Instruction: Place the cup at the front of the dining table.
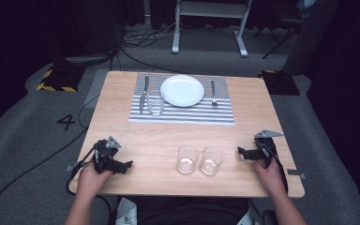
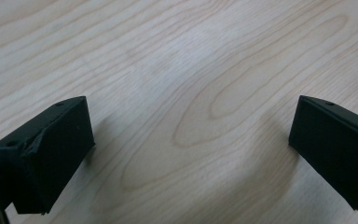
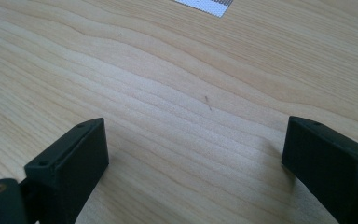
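Note:
Two empty clear glasses [image 1: 187, 159] [image 1: 211, 160] stand side by side near the table's front edge. A third glass [image 1: 155, 102] stands on the striped placemat [image 1: 183, 115], left of a white plate [image 1: 182, 90], with a knife [image 1: 143, 93] at the mat's left and a fork [image 1: 213, 92] at its right. My left gripper [image 1: 128, 165] rests low at the front left, open, jaws wide apart over bare wood [image 2: 191, 116]. My right gripper [image 1: 240, 151] rests at the front right, open, nothing between its jaws [image 3: 196, 140].
The wooden table [image 1: 122, 136] stands on grey carpet. Black cables [image 1: 37, 164] trail off the left side. A white desk frame [image 1: 211, 23] stands beyond the far edge. A corner of the placemat [image 3: 205, 5] shows at the top of the right gripper view.

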A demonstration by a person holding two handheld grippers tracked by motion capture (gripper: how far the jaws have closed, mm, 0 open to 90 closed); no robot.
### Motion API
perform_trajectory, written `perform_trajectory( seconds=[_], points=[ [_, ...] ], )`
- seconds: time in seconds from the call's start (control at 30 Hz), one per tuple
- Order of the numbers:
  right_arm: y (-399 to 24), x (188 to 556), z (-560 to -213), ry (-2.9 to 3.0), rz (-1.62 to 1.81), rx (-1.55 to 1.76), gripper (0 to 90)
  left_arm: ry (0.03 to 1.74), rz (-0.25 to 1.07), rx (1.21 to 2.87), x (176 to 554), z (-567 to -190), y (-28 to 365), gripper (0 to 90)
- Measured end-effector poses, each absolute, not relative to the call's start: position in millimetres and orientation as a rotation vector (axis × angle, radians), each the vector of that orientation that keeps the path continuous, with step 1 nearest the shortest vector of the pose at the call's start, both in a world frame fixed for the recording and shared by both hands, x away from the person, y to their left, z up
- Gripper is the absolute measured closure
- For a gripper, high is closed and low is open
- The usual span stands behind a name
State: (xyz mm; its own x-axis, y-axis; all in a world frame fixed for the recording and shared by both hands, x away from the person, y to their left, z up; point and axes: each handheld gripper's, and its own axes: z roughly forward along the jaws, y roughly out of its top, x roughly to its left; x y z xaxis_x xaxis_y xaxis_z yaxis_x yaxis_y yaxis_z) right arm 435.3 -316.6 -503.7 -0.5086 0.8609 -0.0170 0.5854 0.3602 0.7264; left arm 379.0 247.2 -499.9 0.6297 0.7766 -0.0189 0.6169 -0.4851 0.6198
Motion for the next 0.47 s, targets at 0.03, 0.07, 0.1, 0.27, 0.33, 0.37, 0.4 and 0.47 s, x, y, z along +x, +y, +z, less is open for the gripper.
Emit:
perform_trajectory(
  seconds=[0.03, 0.07, 0.1, 0.27, 0.33, 0.37, 0.4, 0.47],
  points=[
    [-316.5, 435.2, -503.6, 2.232, 0.949, 1.265, 6.8, 1.072, 0.351, 2.245, 378.7, -501.7, 245.7, 0.0],
    [-316.5, 435.2, -503.7, 2.231, 0.948, 1.265, 6.8, 1.049, 0.362, 2.238, 379.1, -502.9, 245.0, 0.0],
    [-316.5, 435.1, -503.6, 2.232, 0.949, 1.265, 6.8, 1.039, 0.363, 2.240, 379.4, -503.0, 244.4, 0.0],
    [-316.6, 435.2, -503.7, 2.232, 0.948, 1.263, 6.8, 1.044, 0.347, 2.233, 379.3, -503.5, 243.3, 0.0],
    [-316.5, 435.2, -503.6, 2.233, 0.948, 1.265, 6.8, 1.043, 0.347, 2.232, 379.3, -503.6, 243.3, 0.0],
    [-316.7, 435.3, -503.7, 2.233, 0.948, 1.262, 6.8, 1.043, 0.347, 2.232, 379.3, -503.6, 243.3, 0.0],
    [-316.6, 435.3, -503.7, 2.232, 0.948, 1.262, 6.8, 1.044, 0.347, 2.232, 379.3, -503.6, 243.3, 0.0],
    [-316.5, 435.1, -503.6, 2.232, 0.949, 1.265, 6.8, 1.044, 0.347, 2.230, 379.3, -503.6, 243.2, 0.0]
  ],
)
